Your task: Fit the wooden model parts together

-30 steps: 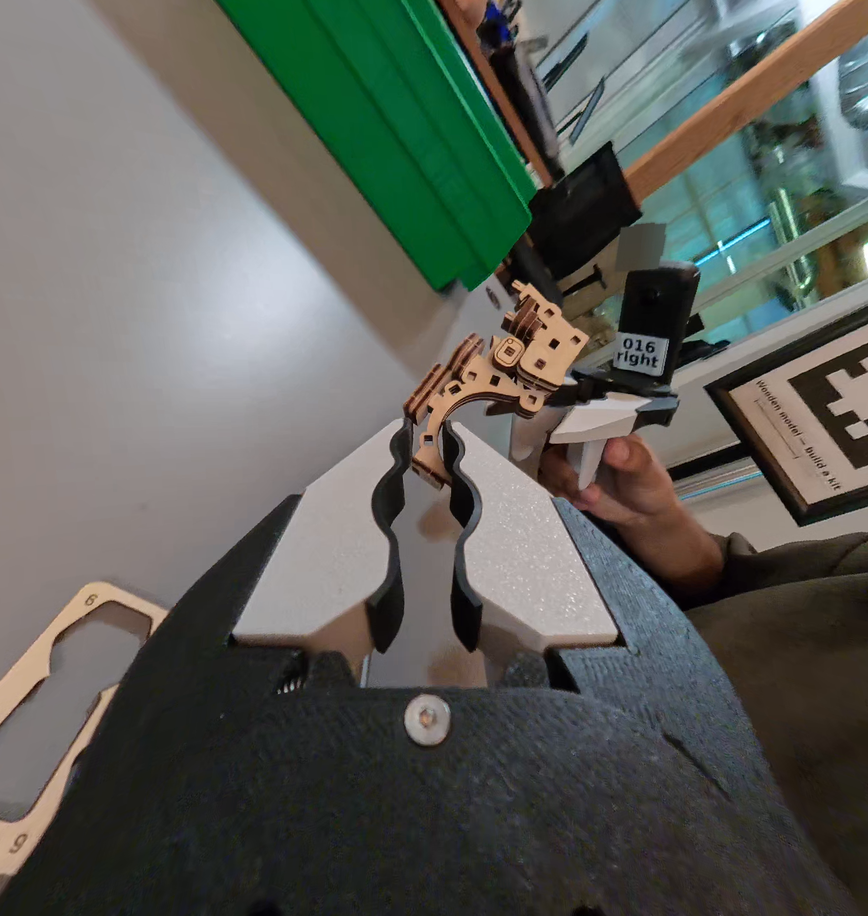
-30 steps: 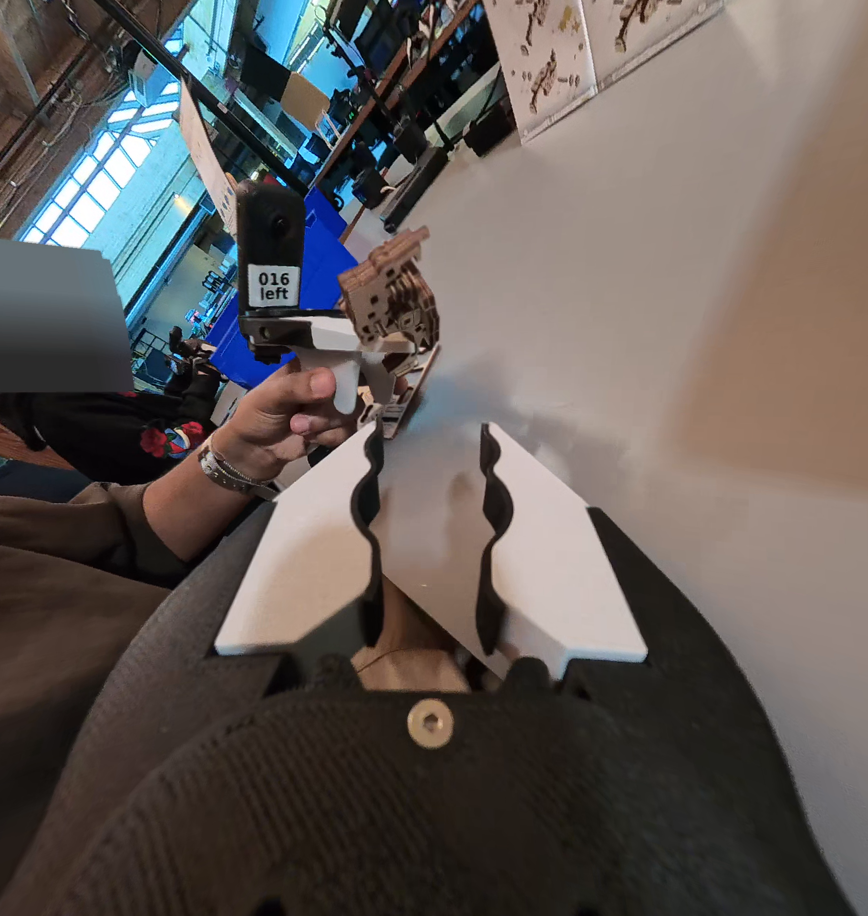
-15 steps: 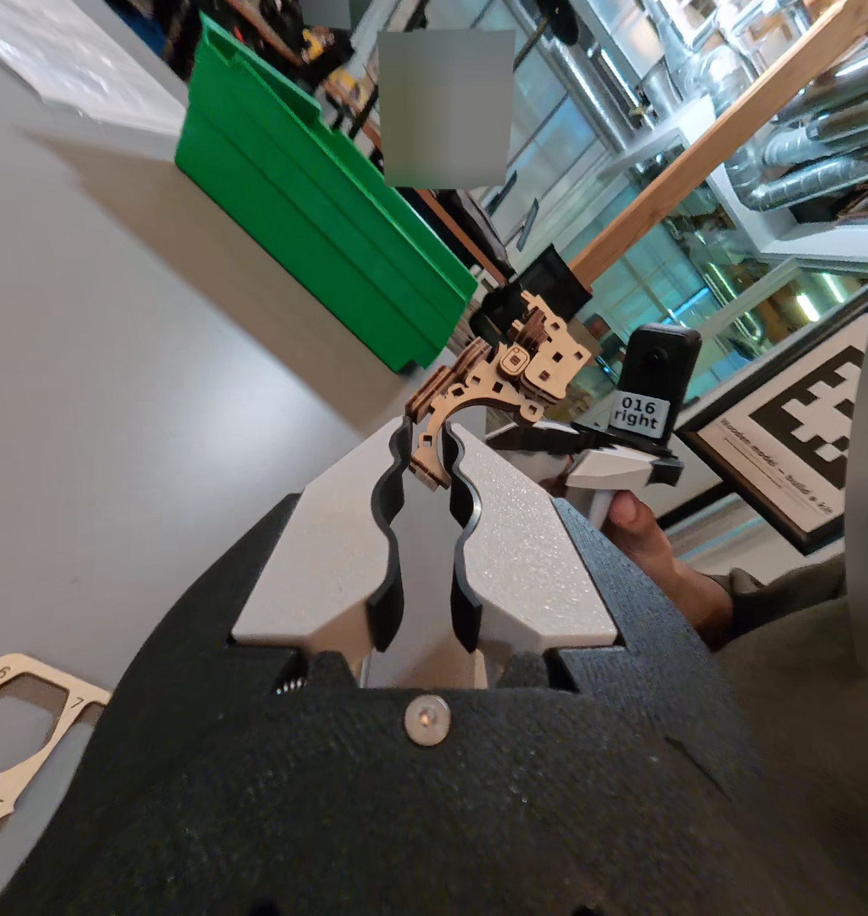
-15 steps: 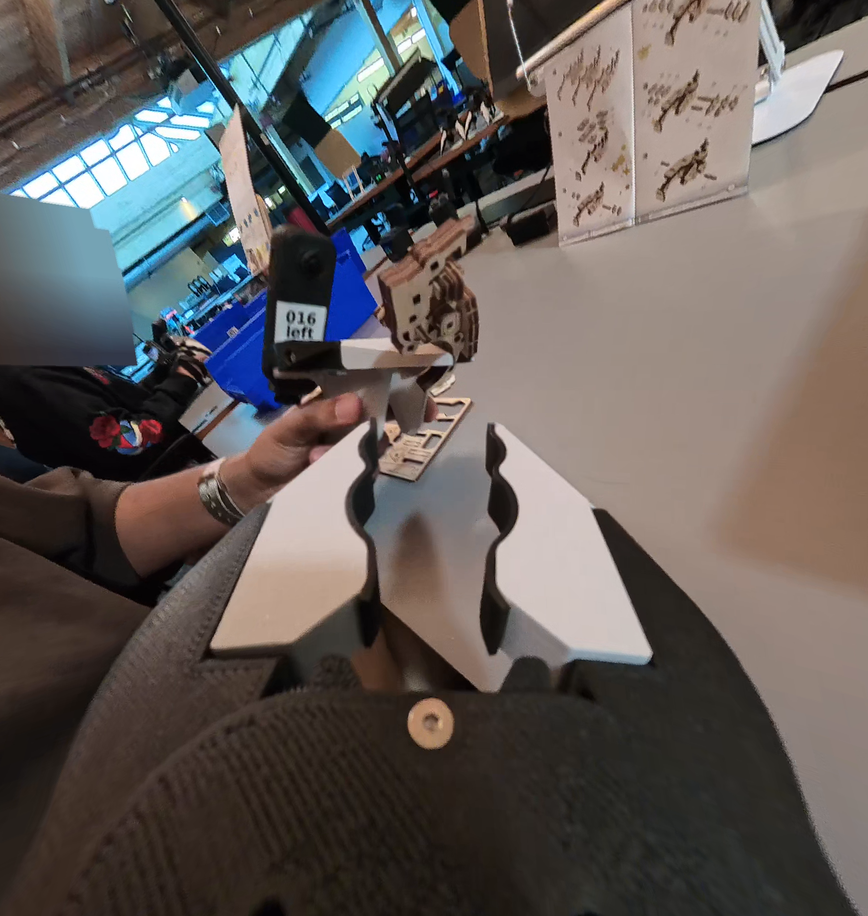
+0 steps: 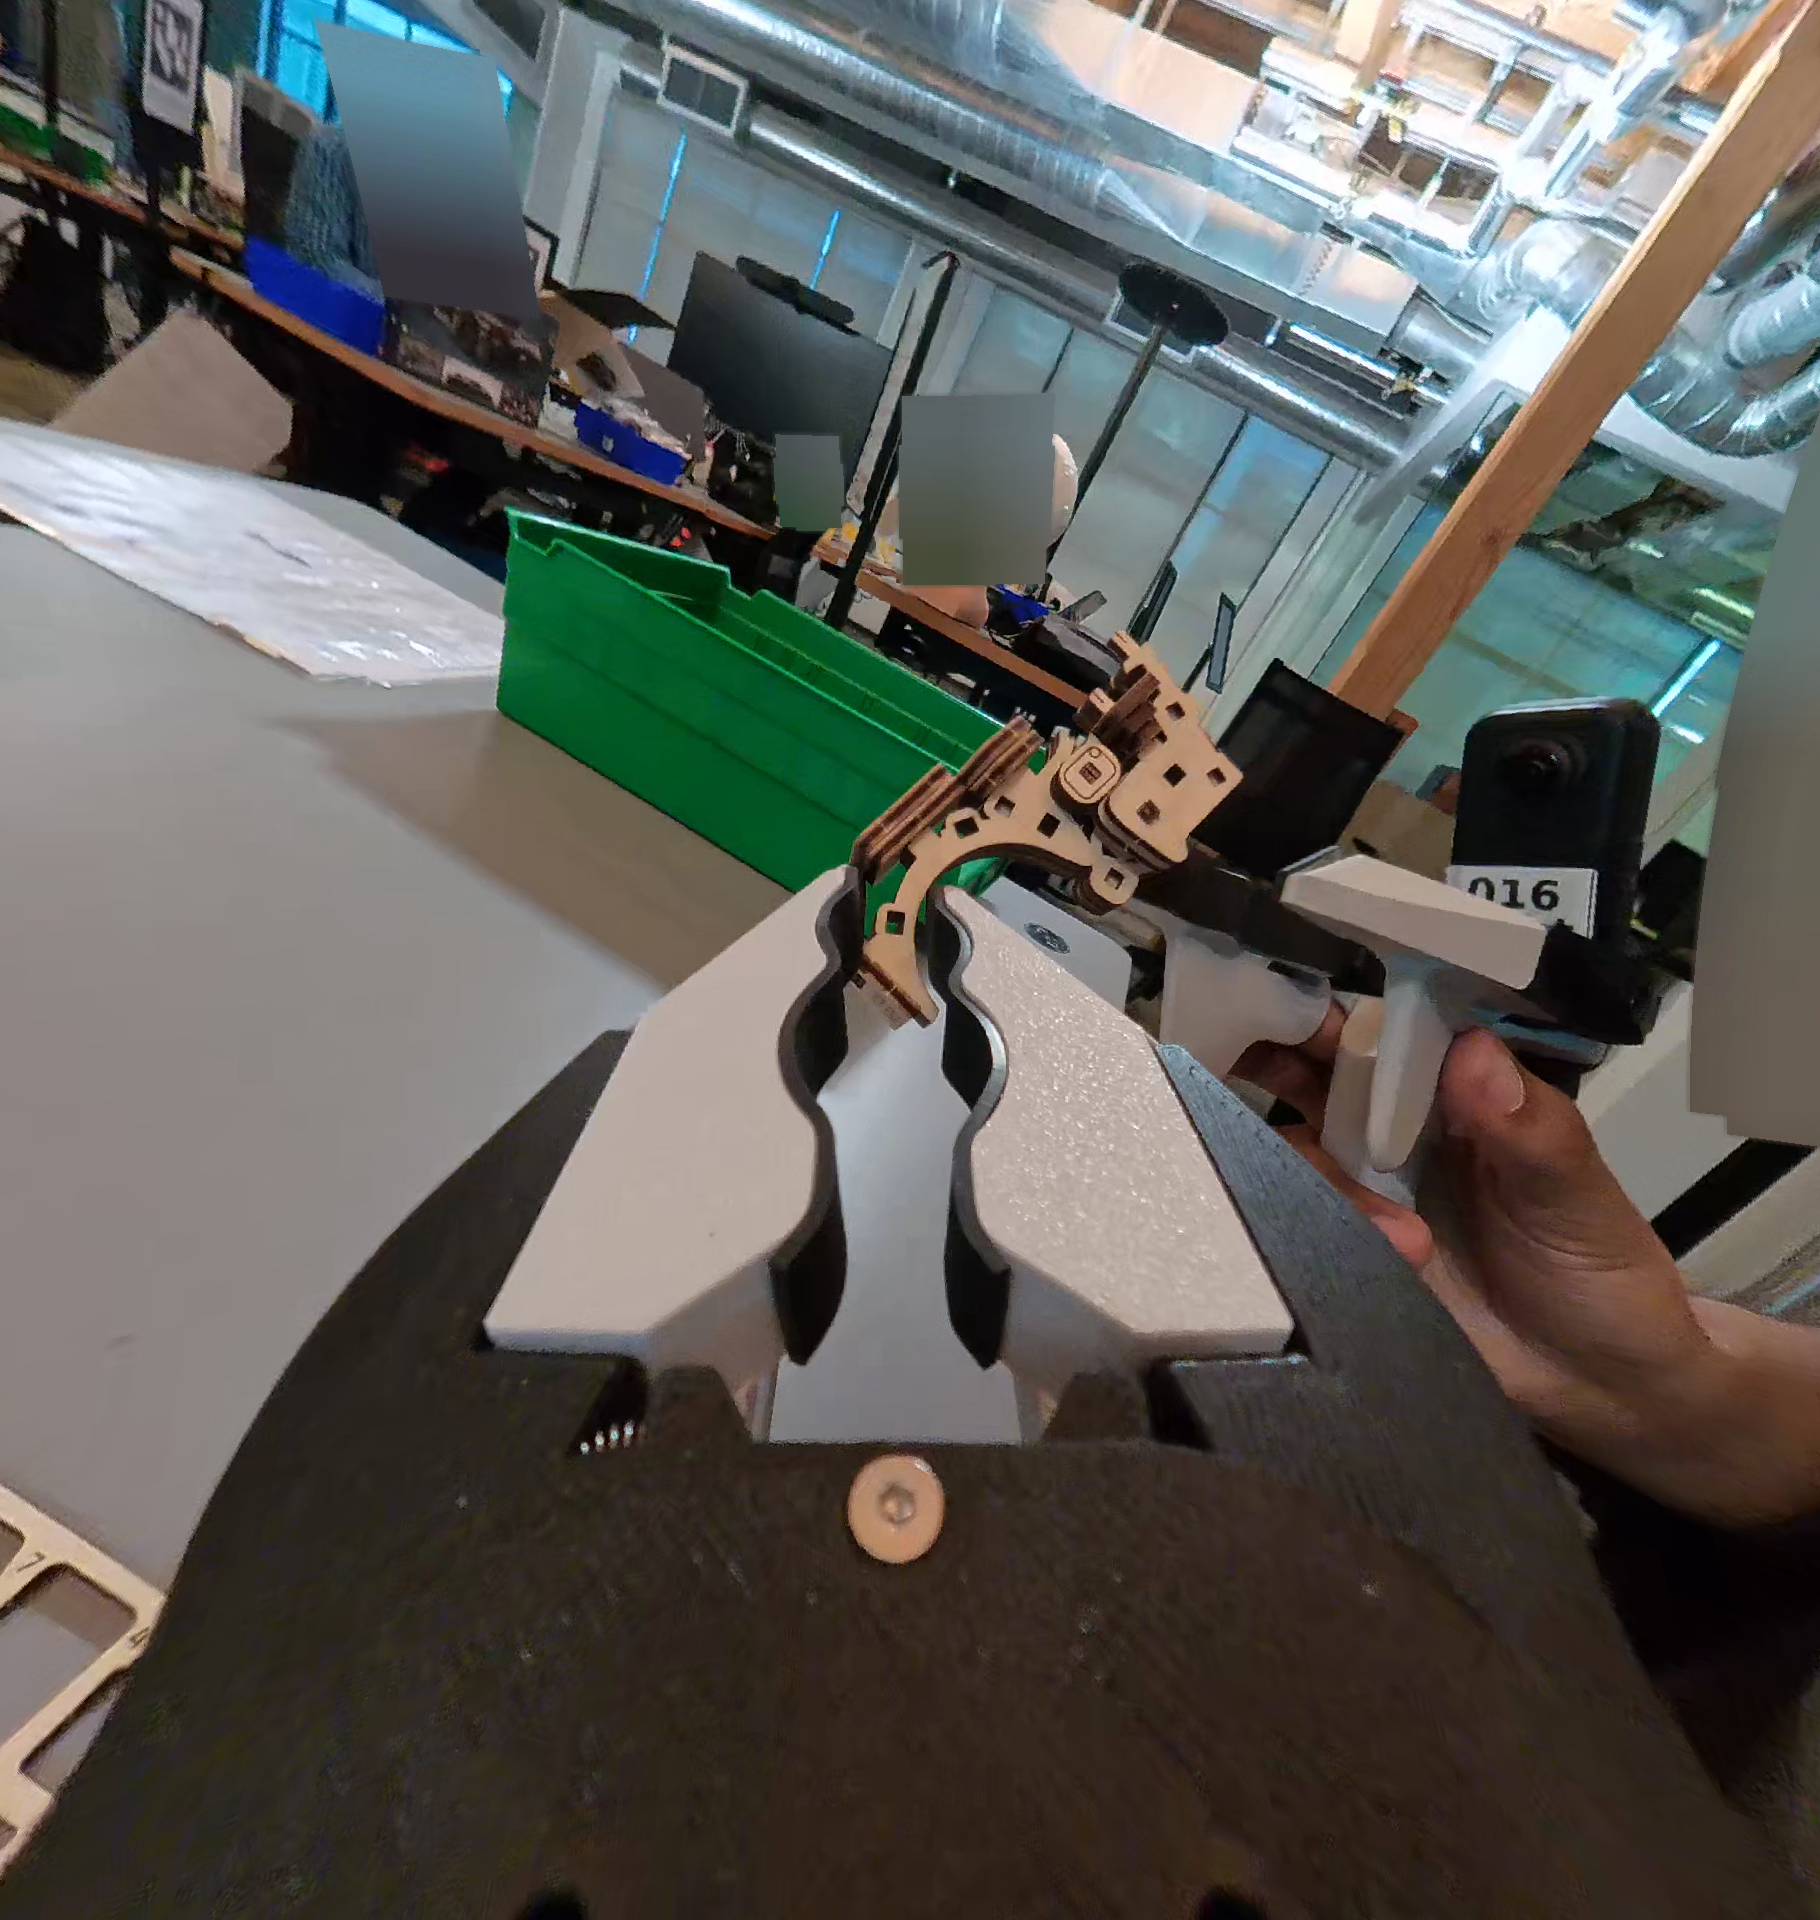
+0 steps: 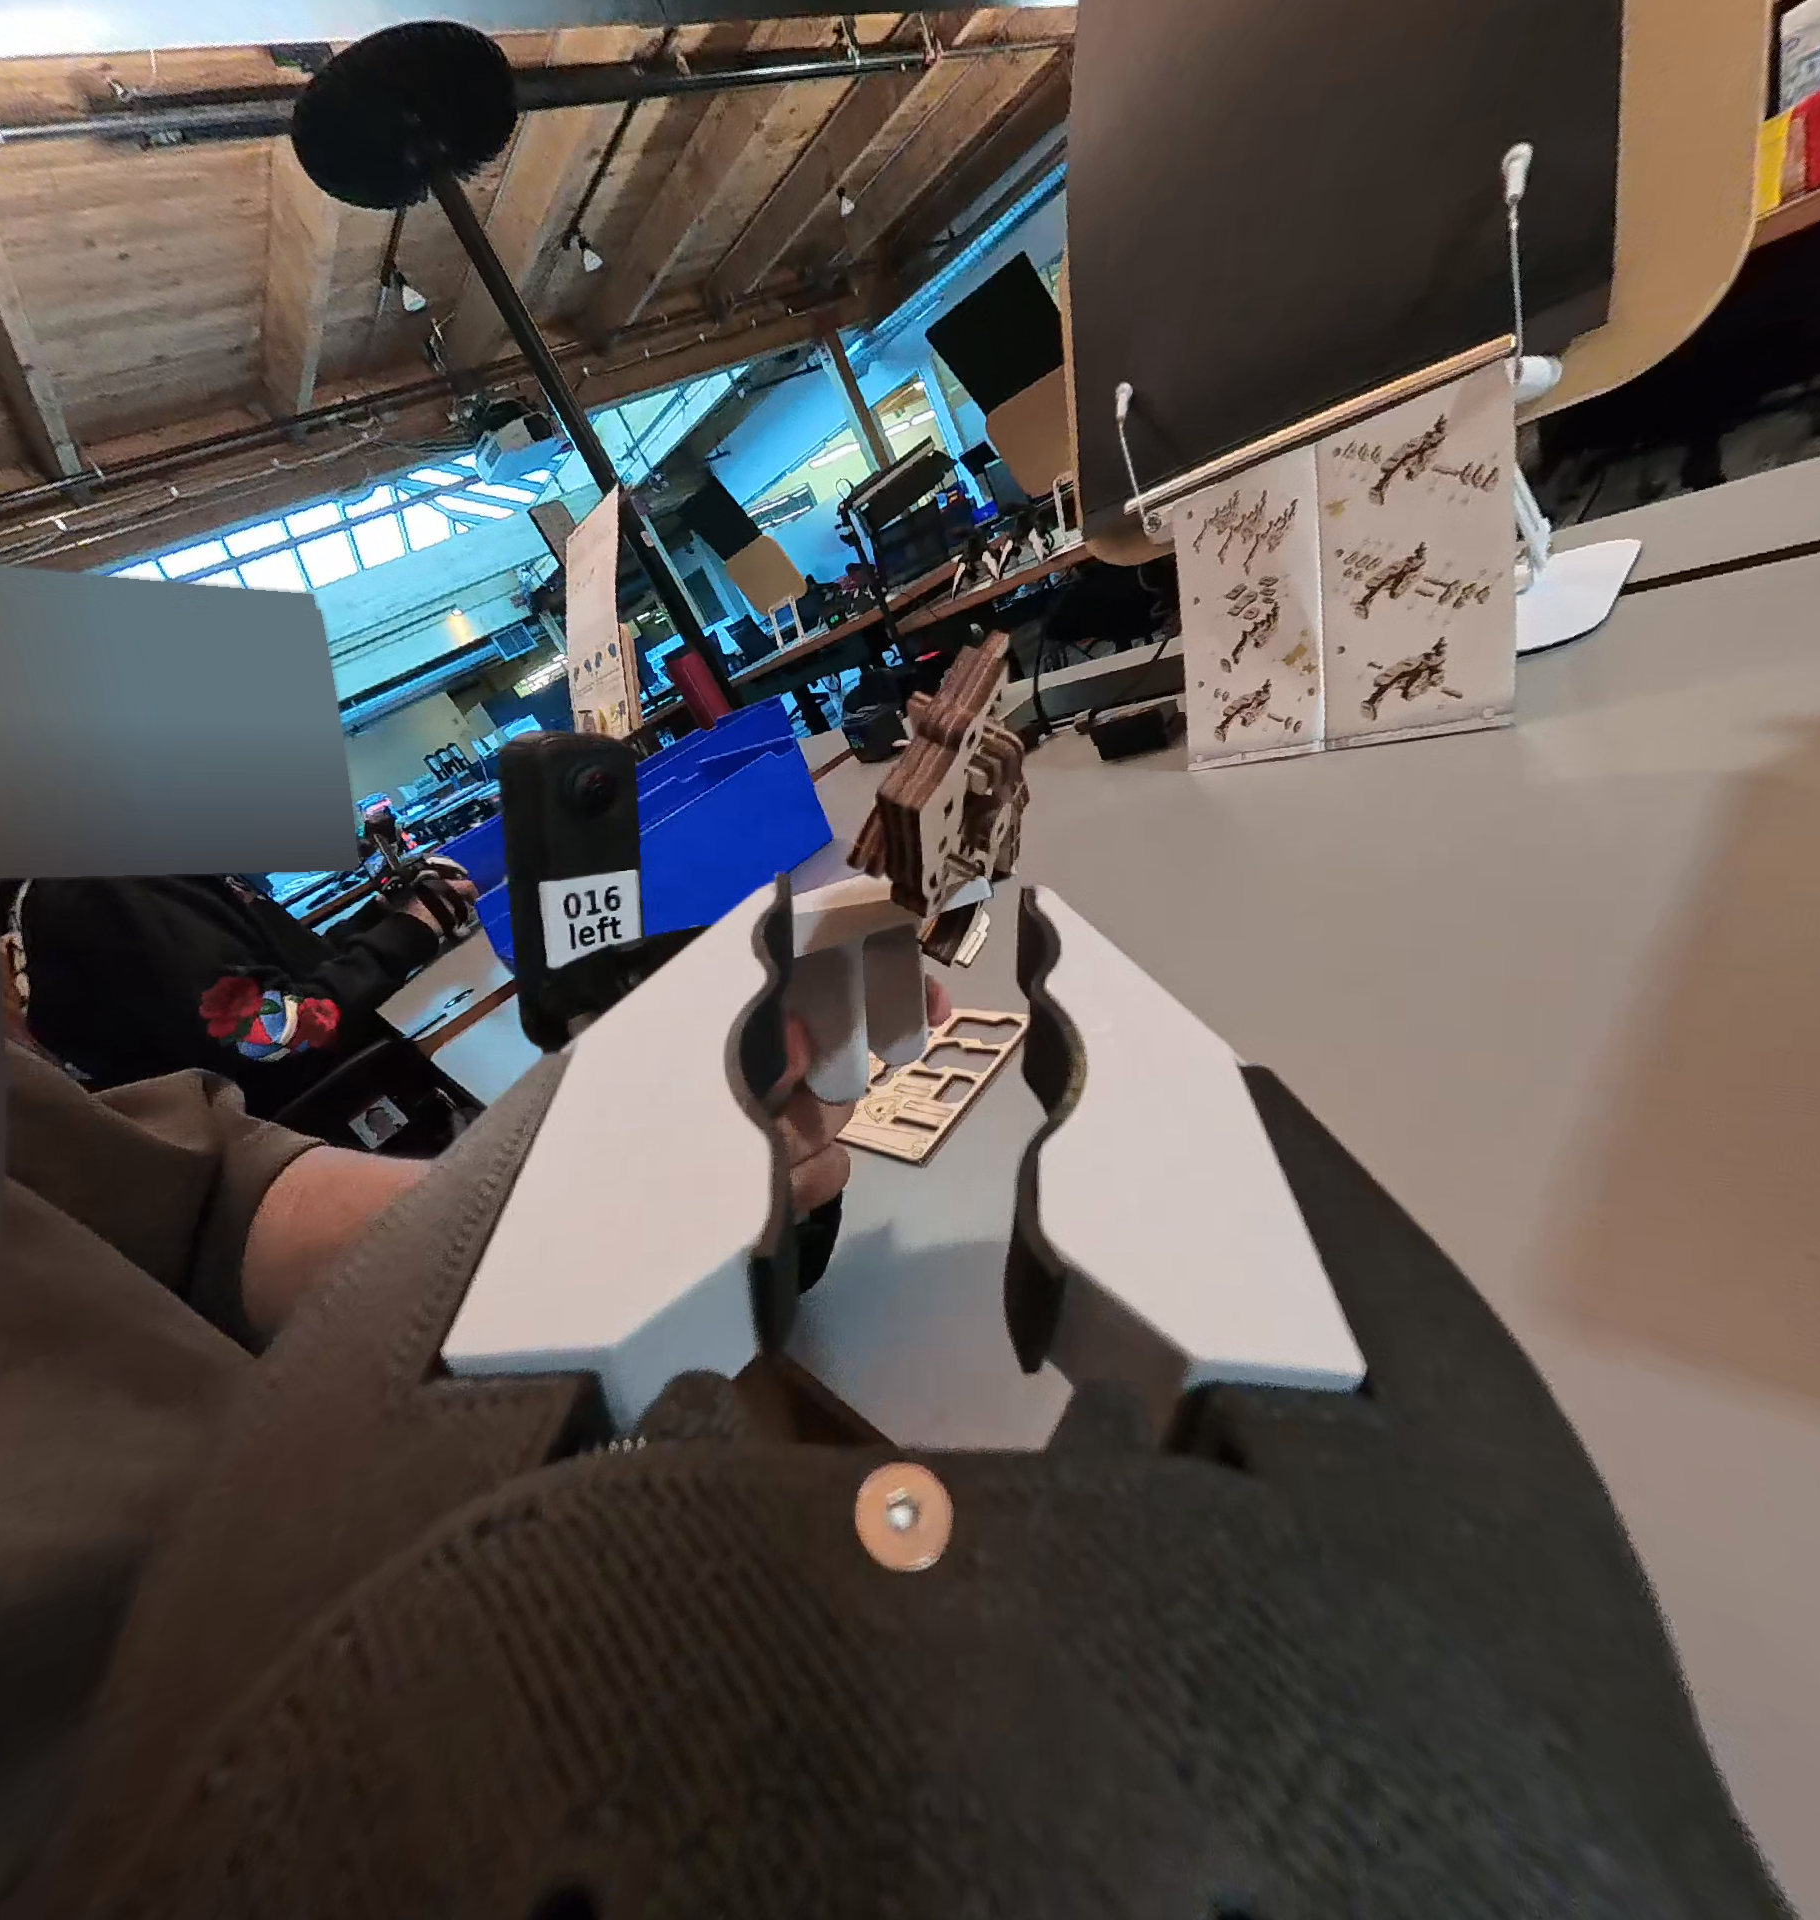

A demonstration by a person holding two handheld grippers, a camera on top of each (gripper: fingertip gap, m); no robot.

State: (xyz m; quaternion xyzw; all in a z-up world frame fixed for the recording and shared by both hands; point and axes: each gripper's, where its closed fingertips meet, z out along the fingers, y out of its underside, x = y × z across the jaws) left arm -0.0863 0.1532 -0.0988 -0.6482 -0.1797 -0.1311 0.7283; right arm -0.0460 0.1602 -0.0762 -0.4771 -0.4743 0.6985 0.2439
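Observation:
My left gripper [image 5: 893, 920] is shut on the curved lower end of a layered wooden model [image 5: 1077, 805] and holds it up above the grey table [image 5: 210, 987]. In the right wrist view the model [image 6: 947, 821] stands just beyond my right gripper [image 6: 904, 914], which is open and empty, its fingertips on either side of the model's base. The left gripper's camera [image 6: 573, 831] and the hand holding it [image 6: 812, 1143] show behind my left finger. The right gripper's camera [image 5: 1550, 810] shows close to the right of the model.
A punched-out wooden parts sheet [image 6: 937, 1081] lies on the table under the model; another [image 5: 12, 1621] lies at the lower left. A green bin [image 5: 698, 707] and a blue bin [image 6: 719, 821] stand behind. An instruction sheet [image 6: 1342, 592] hangs on a stand at the back right. About 5 centimeters separates my left fingertips from my right.
Both views have swung up from the tabletop towards level. The right gripper has closed in on the model, which now sits at its open fingertips. The left gripper kept its hold.

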